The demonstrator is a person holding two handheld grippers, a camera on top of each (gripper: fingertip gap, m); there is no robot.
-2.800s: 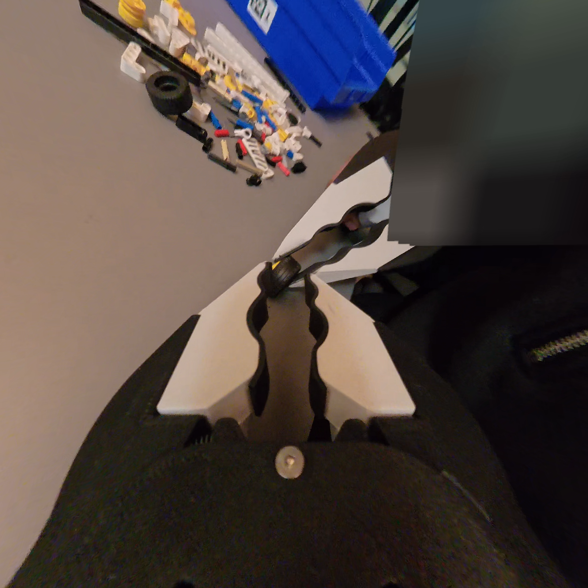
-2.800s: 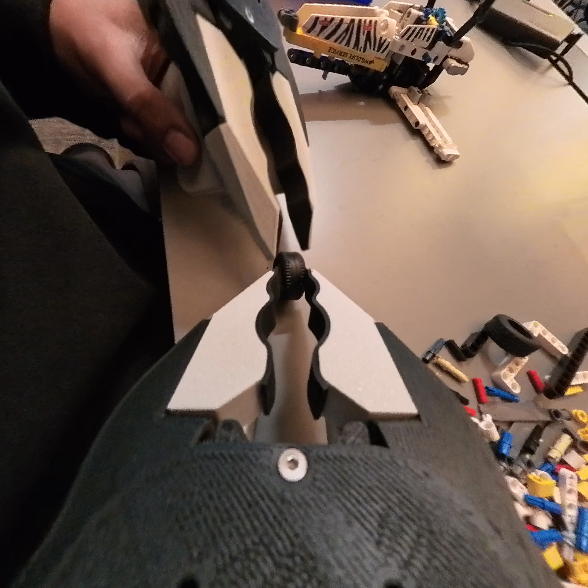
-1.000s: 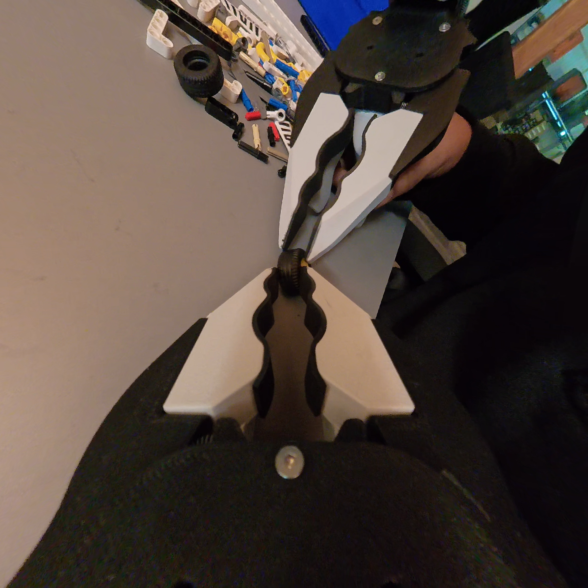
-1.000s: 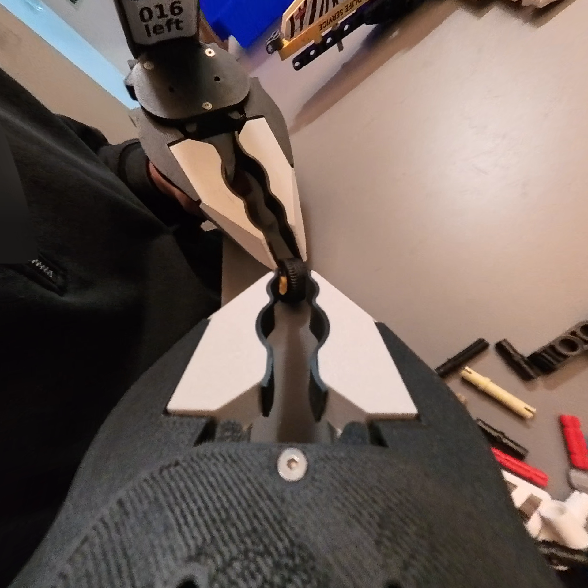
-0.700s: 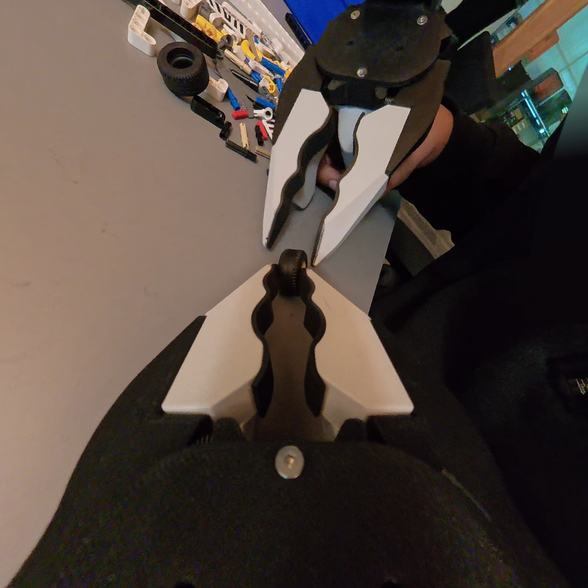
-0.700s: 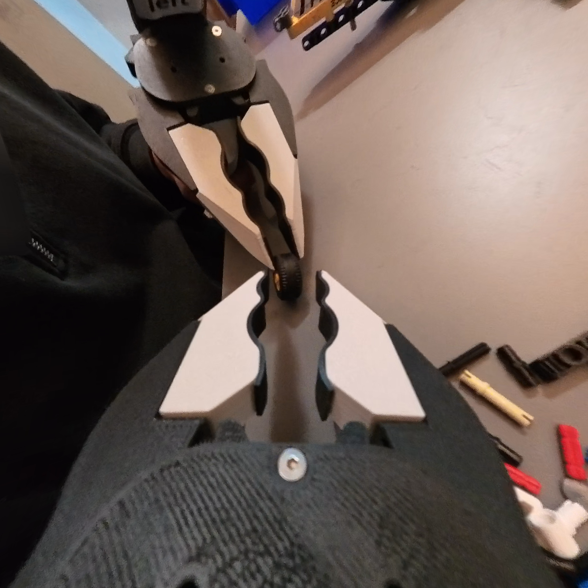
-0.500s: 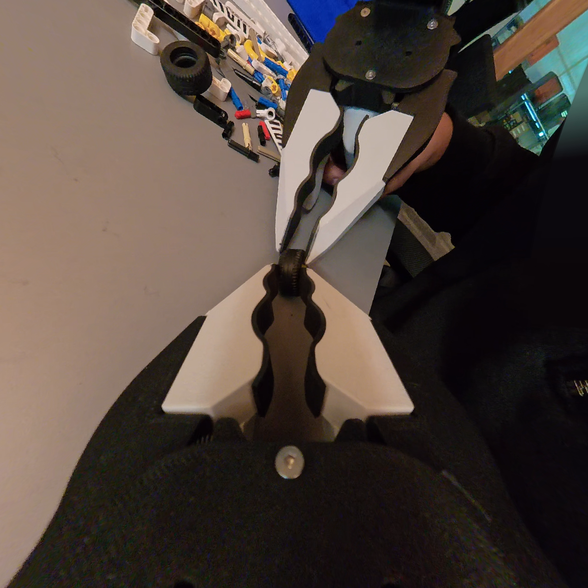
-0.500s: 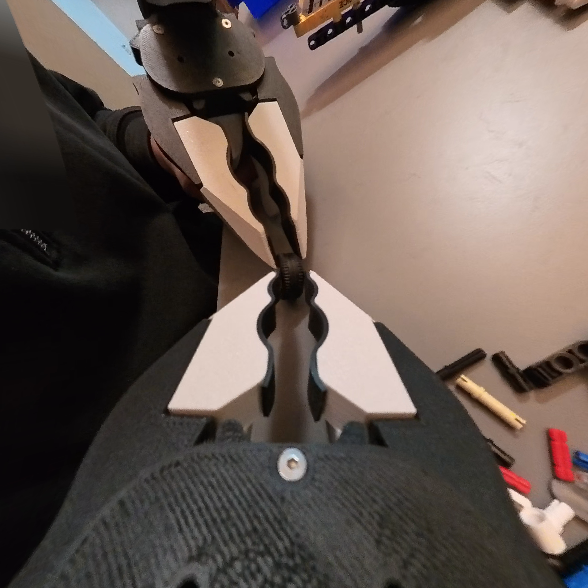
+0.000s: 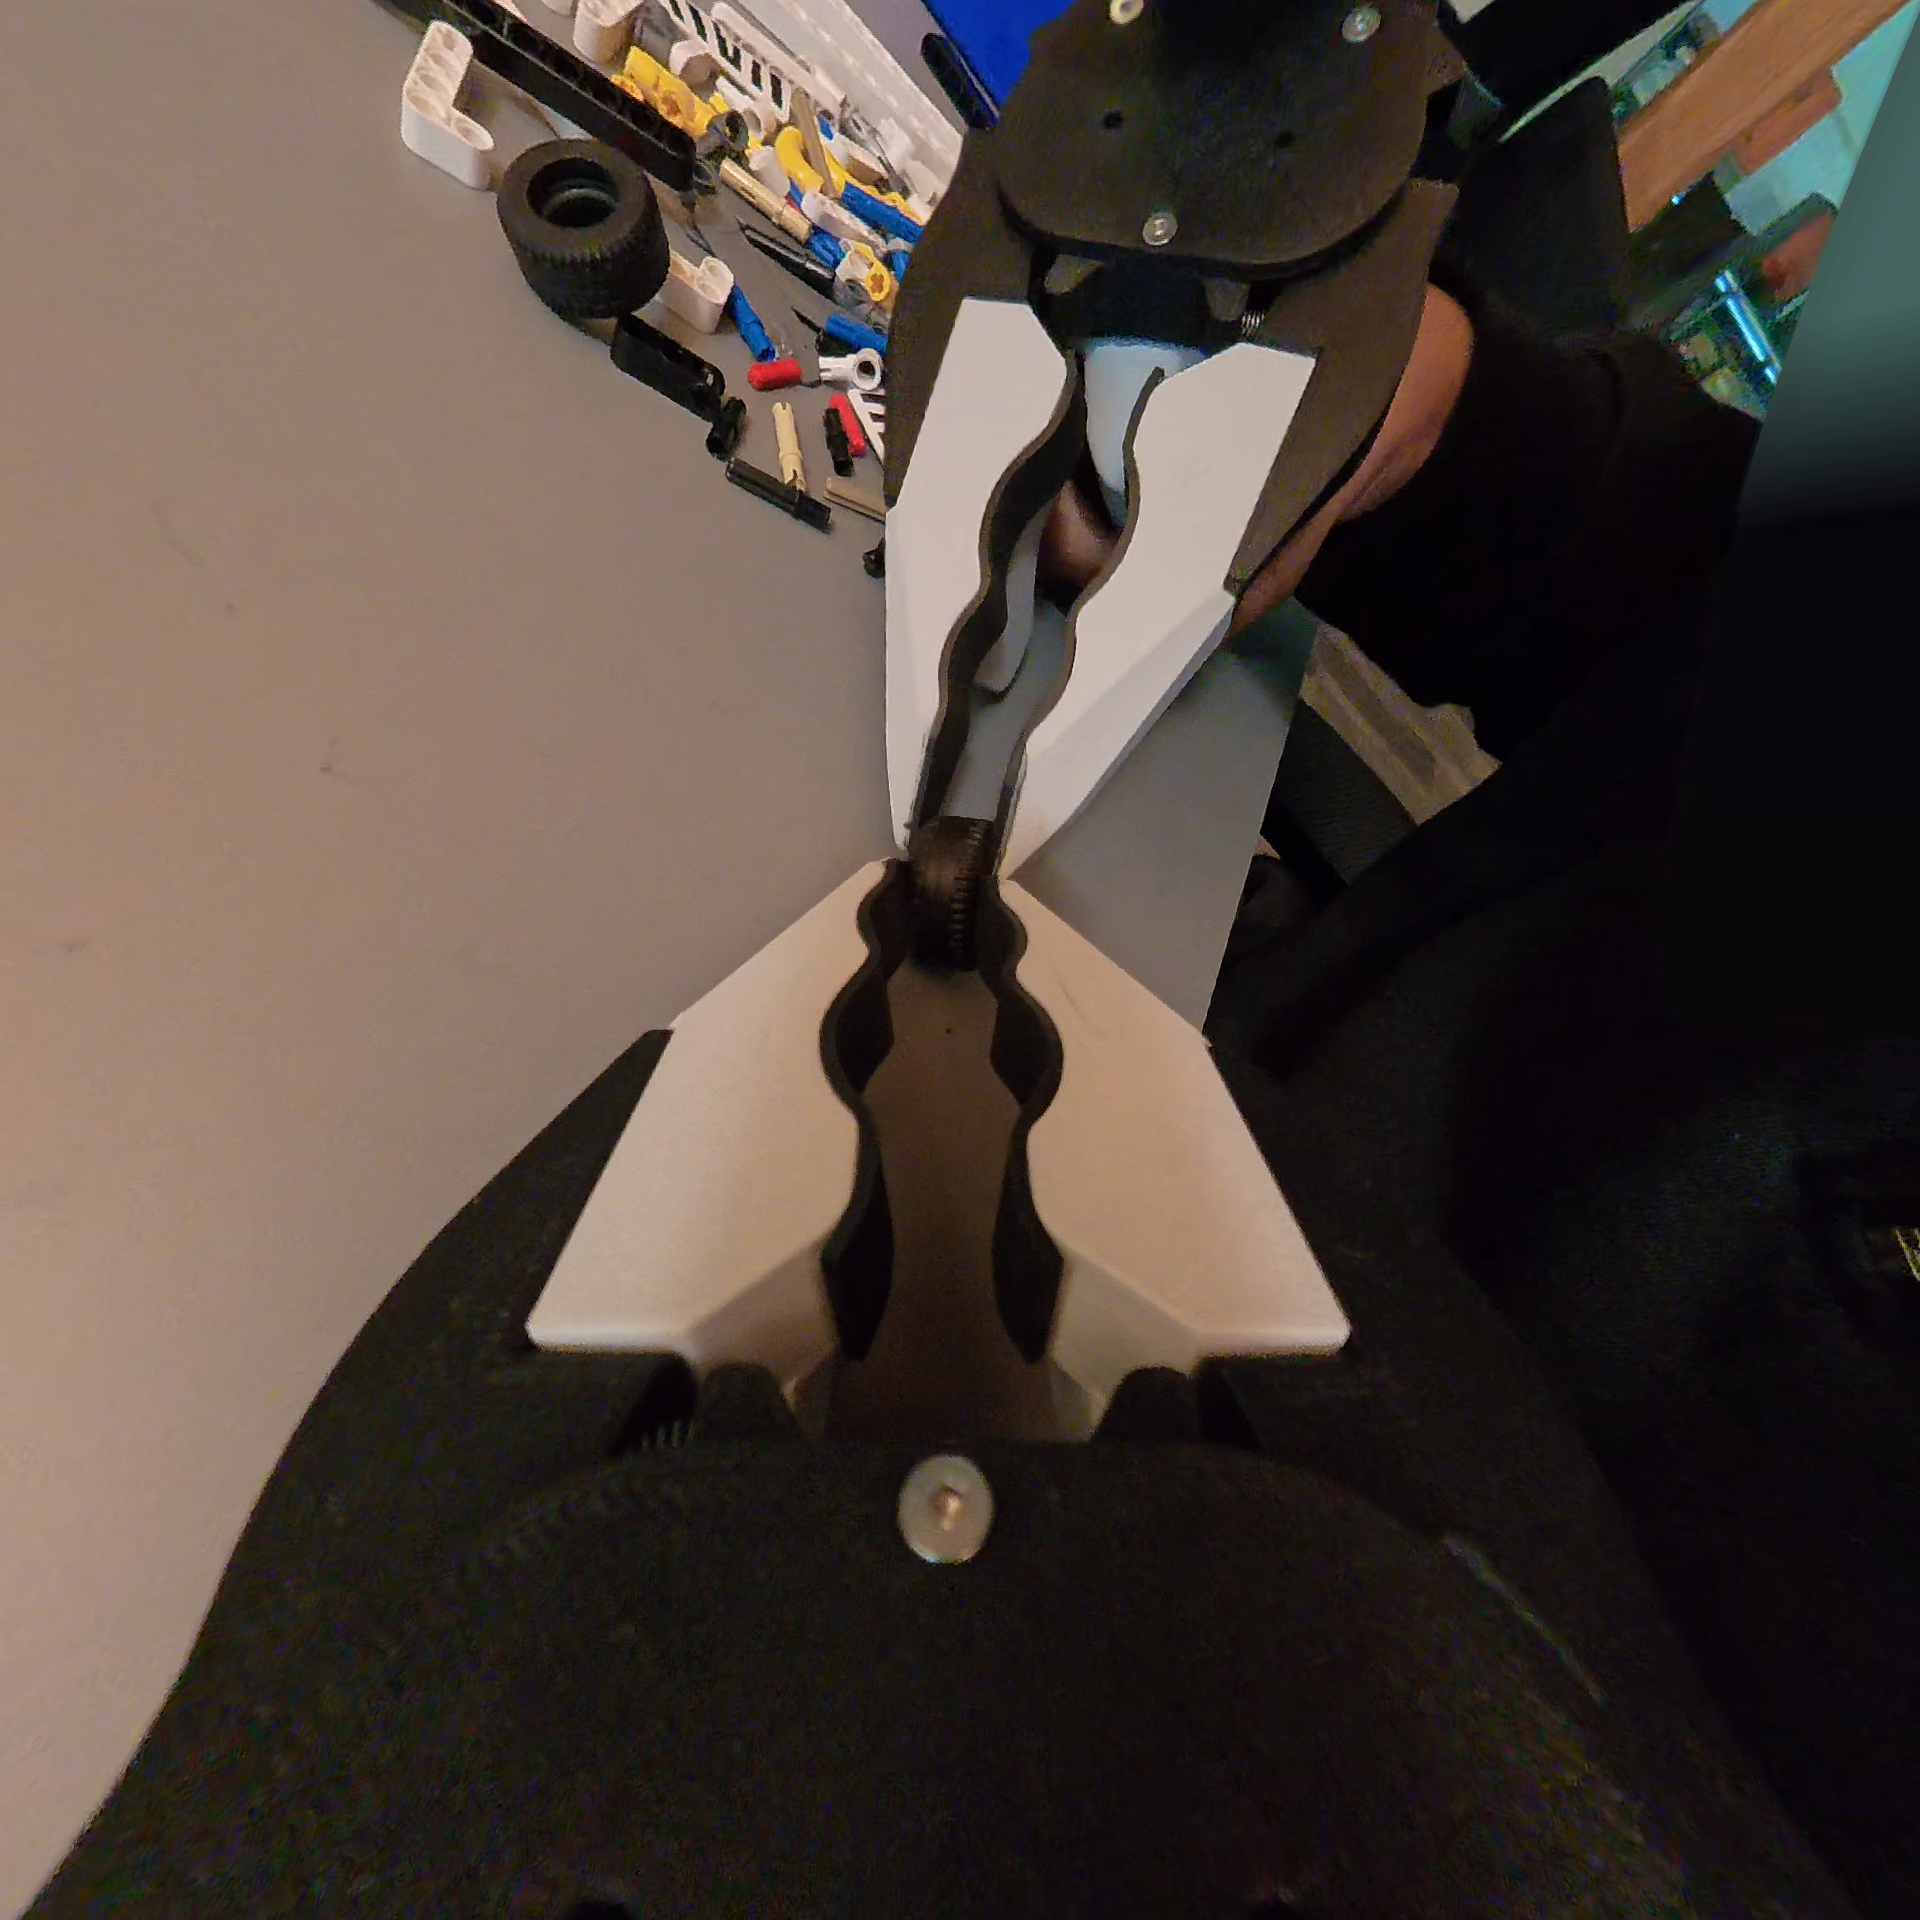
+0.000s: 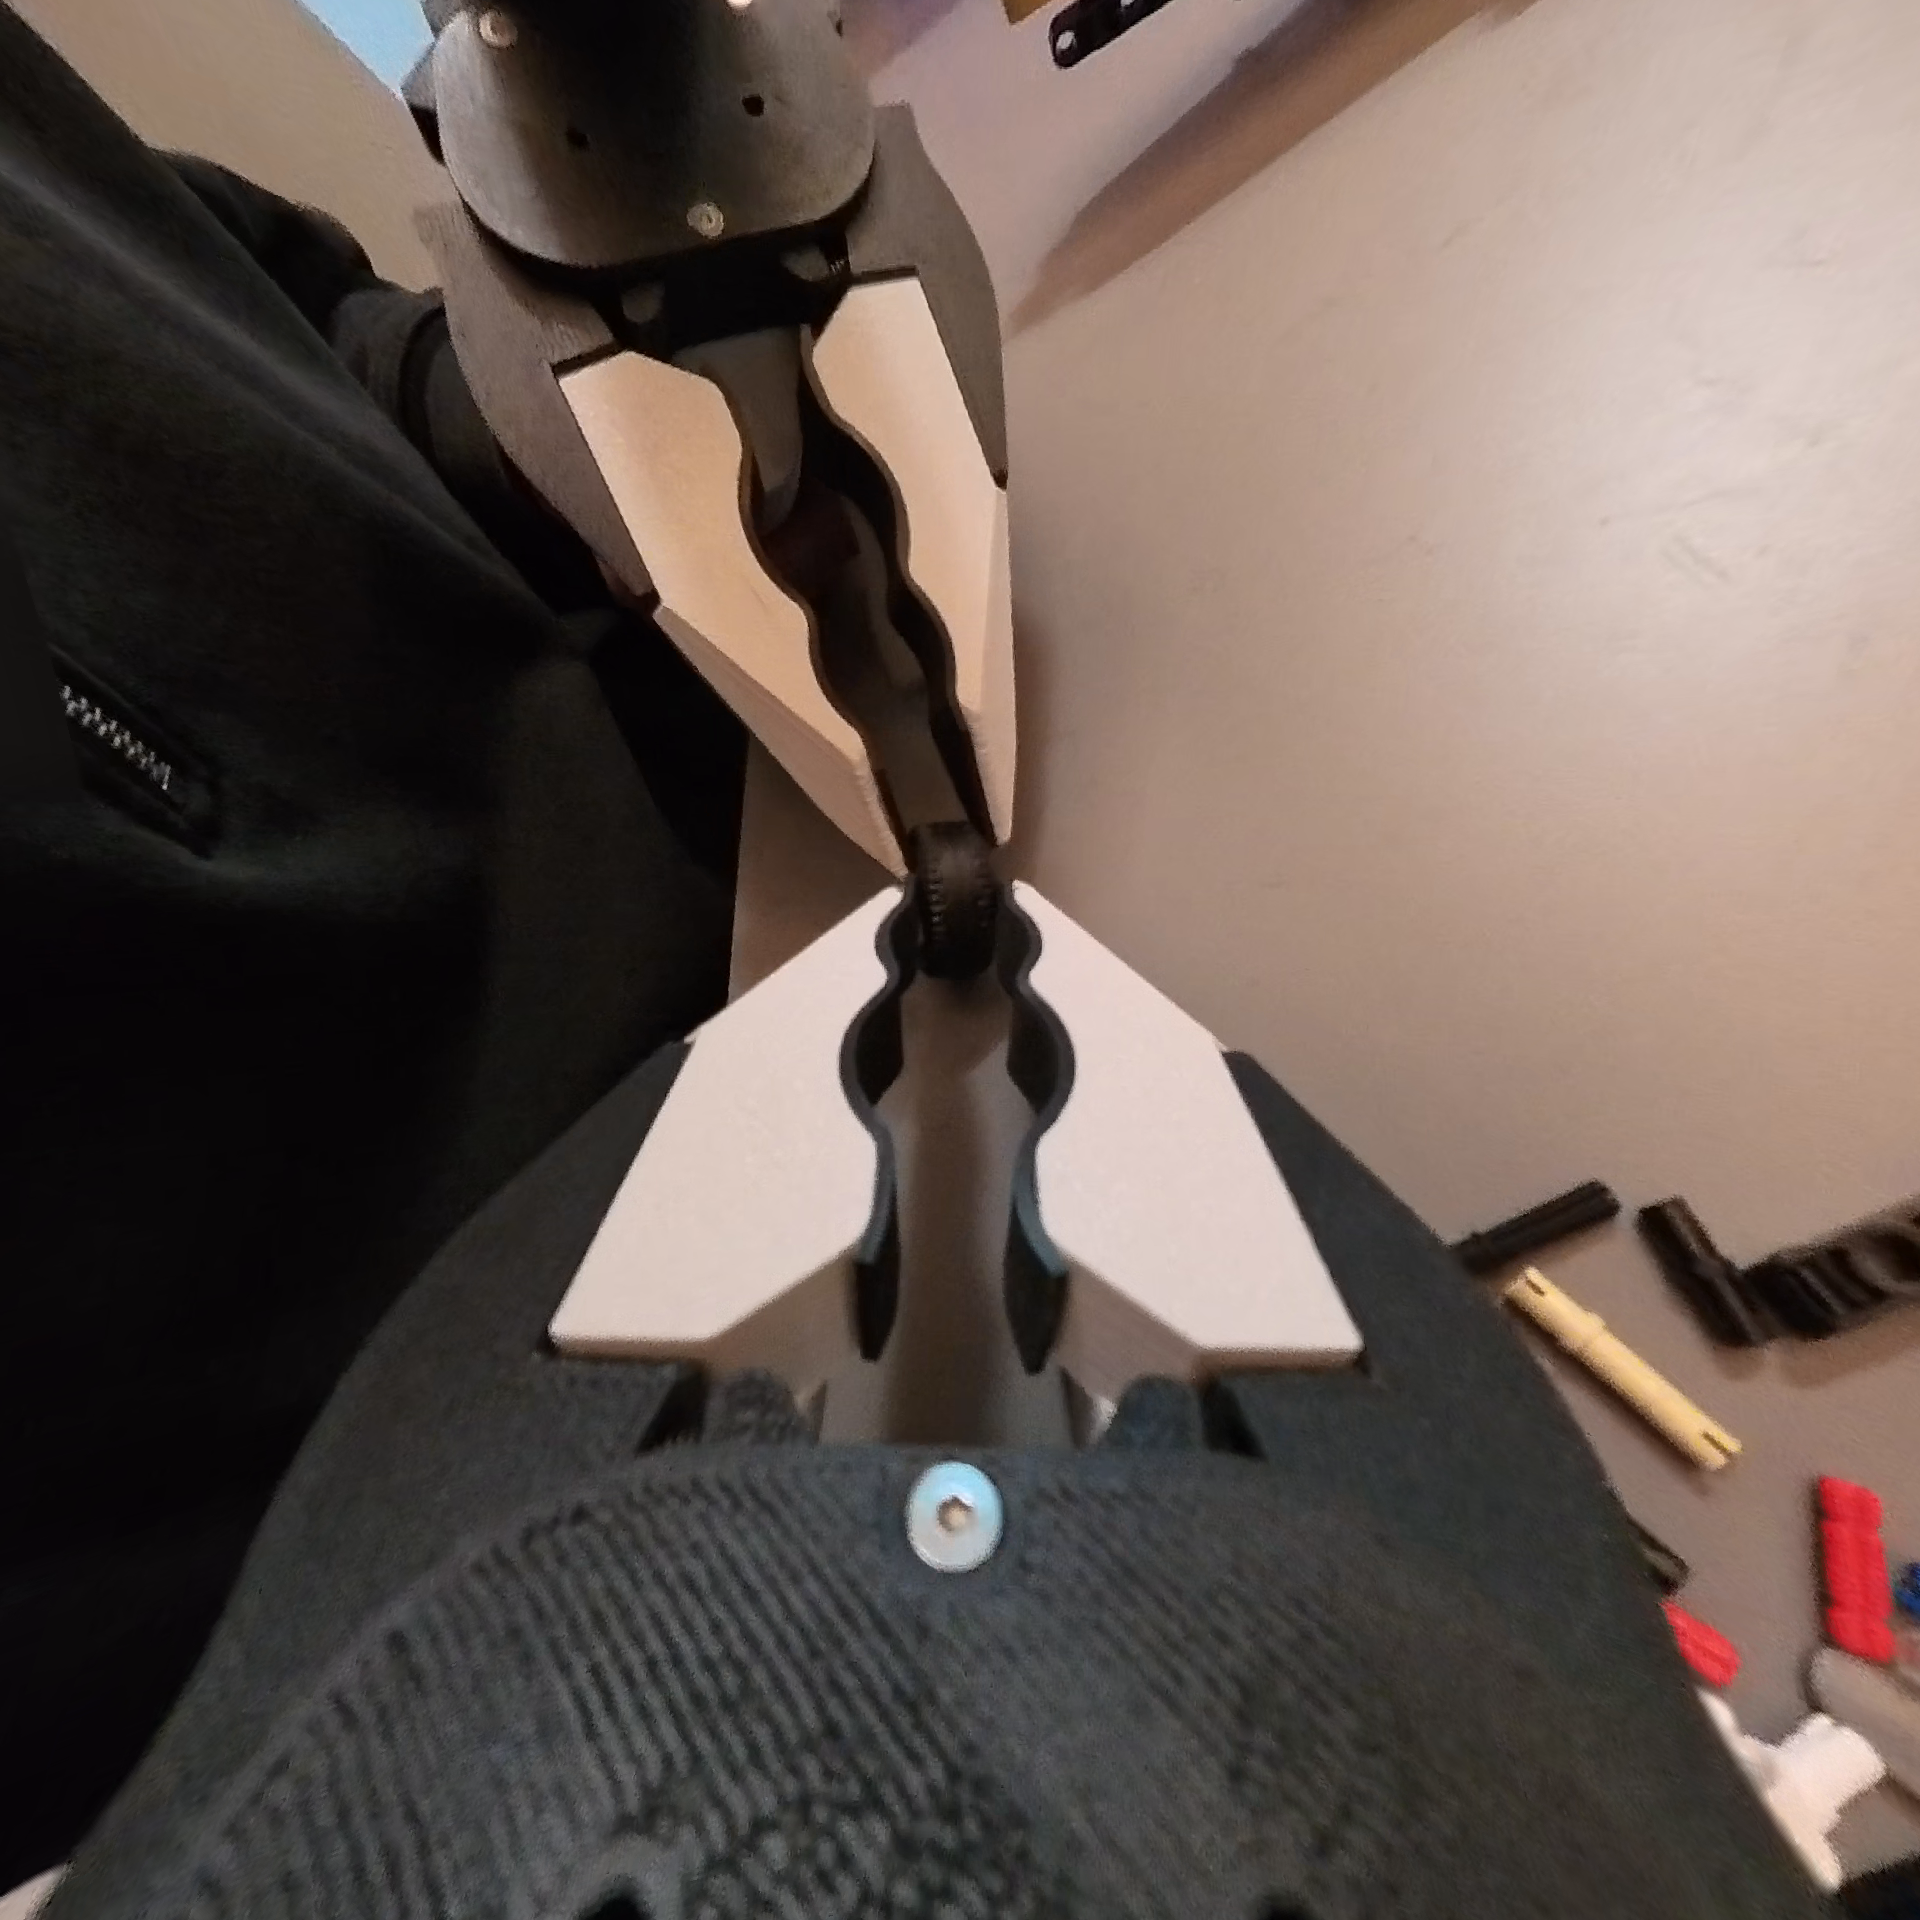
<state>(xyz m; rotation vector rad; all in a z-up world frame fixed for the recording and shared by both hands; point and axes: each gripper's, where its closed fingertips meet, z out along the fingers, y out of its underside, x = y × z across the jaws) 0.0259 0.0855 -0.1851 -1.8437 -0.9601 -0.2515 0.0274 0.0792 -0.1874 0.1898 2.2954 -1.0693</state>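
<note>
While the two grippers meet tip to tip above the grey bench (image 9: 312,727), both are clamped on the same small black wheel (image 9: 951,899), a ribbed tyre held on edge. In the left wrist view the left gripper (image 9: 948,914) presses its dark wavy pads on the wheel's sides, and the right gripper (image 9: 961,821) comes down from 12 o'clock and pinches the upper part of the same wheel. The right wrist view shows the same hold from the other side – the right gripper (image 10: 956,935) below, the left gripper (image 10: 940,831) above. A person's hand (image 9: 1392,488) holds the right gripper's body. On the bench at 11 o'clock in the left view lies a pile of small building parts (image 9: 790,197) – with a larger black tyre (image 9: 584,244) at its near edge.
</note>
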